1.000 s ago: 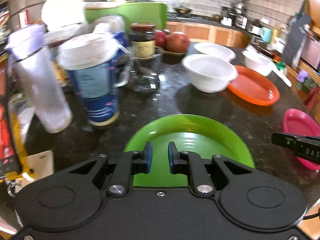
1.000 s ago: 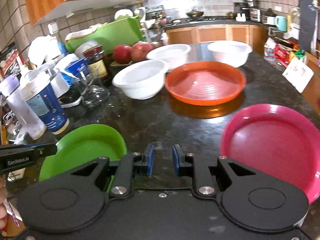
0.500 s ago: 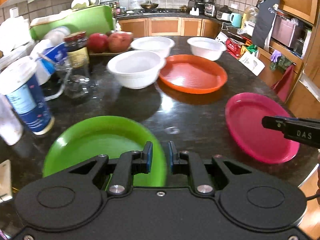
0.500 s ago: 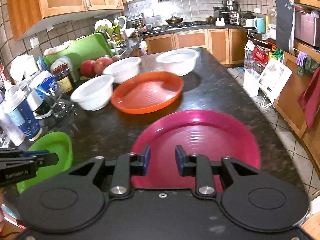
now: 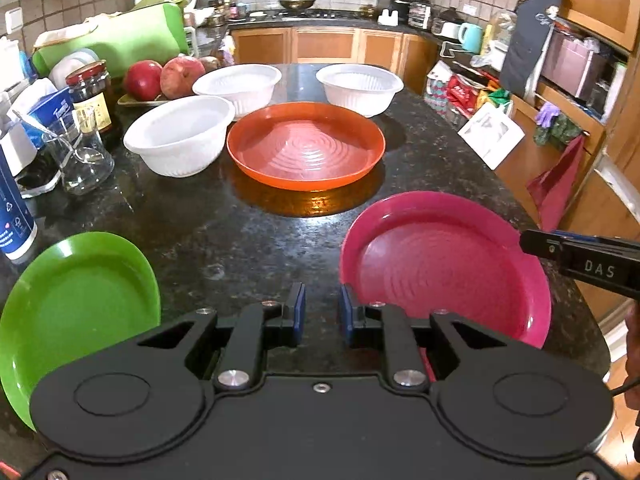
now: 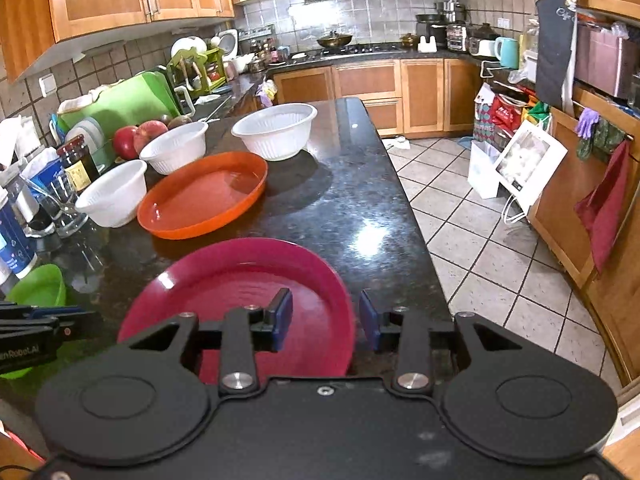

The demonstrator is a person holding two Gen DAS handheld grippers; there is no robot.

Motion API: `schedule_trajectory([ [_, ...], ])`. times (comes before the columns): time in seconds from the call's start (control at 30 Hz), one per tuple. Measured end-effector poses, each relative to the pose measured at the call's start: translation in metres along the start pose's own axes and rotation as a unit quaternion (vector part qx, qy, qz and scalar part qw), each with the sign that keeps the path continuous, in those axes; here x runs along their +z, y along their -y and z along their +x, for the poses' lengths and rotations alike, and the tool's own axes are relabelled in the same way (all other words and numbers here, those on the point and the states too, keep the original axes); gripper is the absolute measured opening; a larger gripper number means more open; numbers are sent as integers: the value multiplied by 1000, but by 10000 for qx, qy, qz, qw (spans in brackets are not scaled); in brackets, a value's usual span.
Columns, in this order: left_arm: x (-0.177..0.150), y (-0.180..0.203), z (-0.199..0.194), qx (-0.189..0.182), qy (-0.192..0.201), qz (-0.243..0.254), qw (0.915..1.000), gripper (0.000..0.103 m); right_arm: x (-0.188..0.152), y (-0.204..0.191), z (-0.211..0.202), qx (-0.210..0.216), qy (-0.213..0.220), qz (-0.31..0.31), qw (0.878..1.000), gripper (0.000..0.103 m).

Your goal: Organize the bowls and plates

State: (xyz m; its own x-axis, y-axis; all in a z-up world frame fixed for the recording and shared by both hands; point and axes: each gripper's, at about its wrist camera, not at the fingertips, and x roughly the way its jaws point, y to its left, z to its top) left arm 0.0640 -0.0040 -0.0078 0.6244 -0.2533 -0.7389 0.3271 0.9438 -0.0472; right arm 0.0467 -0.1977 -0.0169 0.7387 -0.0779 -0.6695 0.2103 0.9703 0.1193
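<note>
I am holding my left gripper [image 5: 322, 312] over the dark stone counter [image 5: 248, 232], in the gap between the green plate [image 5: 76, 304] and the pink plate [image 5: 444, 264]. Its jaws are opening to a narrow gap, and nothing is sitting between the blue pads; only bare counter is showing there.

I am holding my right gripper [image 6: 325, 322] over the near right part of the pink plate [image 6: 240, 280]. Its jaws are also opening, to a moderate gap. The plate's right rim is showing in the gap between the pads, but I cannot tell whether the gripper is above the rim or level with it; the pads are not pressing on it.

Task items are lying as follows:
- The green plate is resting flat at the near left of the counter, partly hidden behind my left gripper's body.
- The pink plate is resting flat at the near right, close to the counter's edge.
- The orange plate [image 5: 306, 146] is sitting in the middle of the counter, beyond both of the others and apart from them.
- Three white bowls are standing upright around the orange plate: one [image 5: 180, 134] just beside its left rim, one [image 5: 238, 86] behind that, and one [image 5: 360, 86] at the far right.

Two red apples [image 5: 160, 76] and a dark jar [image 5: 90, 92] are standing at the far left, beside a clear glass [image 5: 80, 156].
</note>
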Motion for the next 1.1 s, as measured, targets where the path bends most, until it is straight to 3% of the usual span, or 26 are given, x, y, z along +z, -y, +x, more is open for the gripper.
schedule_trajectory([
  [0.6,-8,31,20,623,-211,-565,9962,29,6,27,37,713,-371,-535,9953,39],
  [1.1,-9,36,26,581,-296,-484,9967,29,3,28,38,726,-449,-542,9949,34],
])
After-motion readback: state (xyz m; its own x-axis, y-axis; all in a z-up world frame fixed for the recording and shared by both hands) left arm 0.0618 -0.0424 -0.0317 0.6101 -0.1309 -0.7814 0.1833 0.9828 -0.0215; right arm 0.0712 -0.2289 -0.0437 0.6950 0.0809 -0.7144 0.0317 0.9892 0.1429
